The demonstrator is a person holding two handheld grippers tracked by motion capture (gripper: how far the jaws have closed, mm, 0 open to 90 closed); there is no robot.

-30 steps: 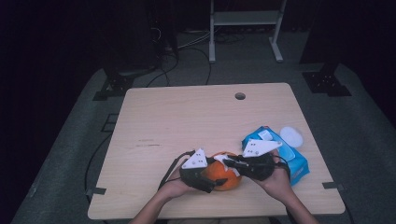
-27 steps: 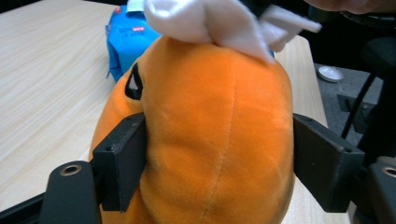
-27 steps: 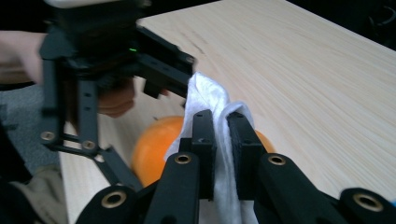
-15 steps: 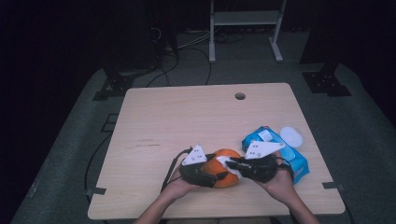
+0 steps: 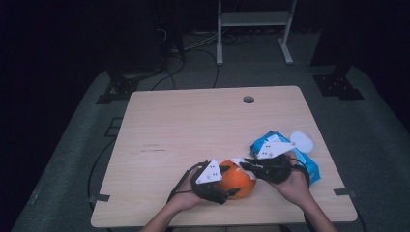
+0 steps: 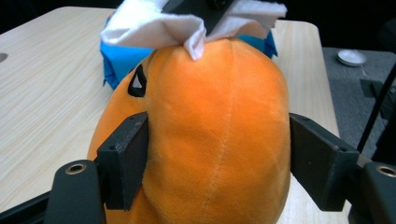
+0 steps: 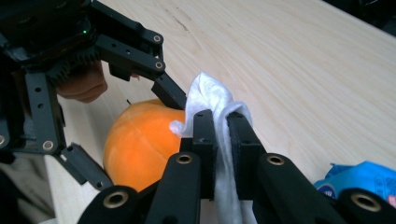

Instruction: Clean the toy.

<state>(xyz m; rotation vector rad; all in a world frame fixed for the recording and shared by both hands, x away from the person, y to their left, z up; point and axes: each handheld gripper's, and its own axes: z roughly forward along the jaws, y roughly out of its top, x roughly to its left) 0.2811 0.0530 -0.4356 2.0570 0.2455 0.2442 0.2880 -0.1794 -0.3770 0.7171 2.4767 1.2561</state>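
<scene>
An orange plush toy (image 5: 236,180) with a black eye (image 6: 137,82) rests near the table's front edge. My left gripper (image 6: 217,154) is shut on it, one jaw pressed into each side. My right gripper (image 7: 220,122) is shut on a white wipe (image 7: 208,95), and the wipe (image 6: 187,25) lies against the top of the plush toy (image 6: 210,130). In the high view the right gripper (image 5: 249,164) meets the toy from the right and the left gripper (image 5: 232,186) comes from the left. In the right gripper view the plush toy (image 7: 137,144) sits below the left gripper's jaws.
A blue wipes pack (image 5: 309,162) lies right of the toy, behind my right hand, and its corner (image 7: 359,182) is near the right gripper. A white lid (image 5: 302,141) lies by the pack. The table (image 5: 193,125) has a cable hole (image 5: 248,99) at the back.
Both grippers and the toy have shifted slightly left and forward. The wipe in the right gripper now sits on top of the toy.
</scene>
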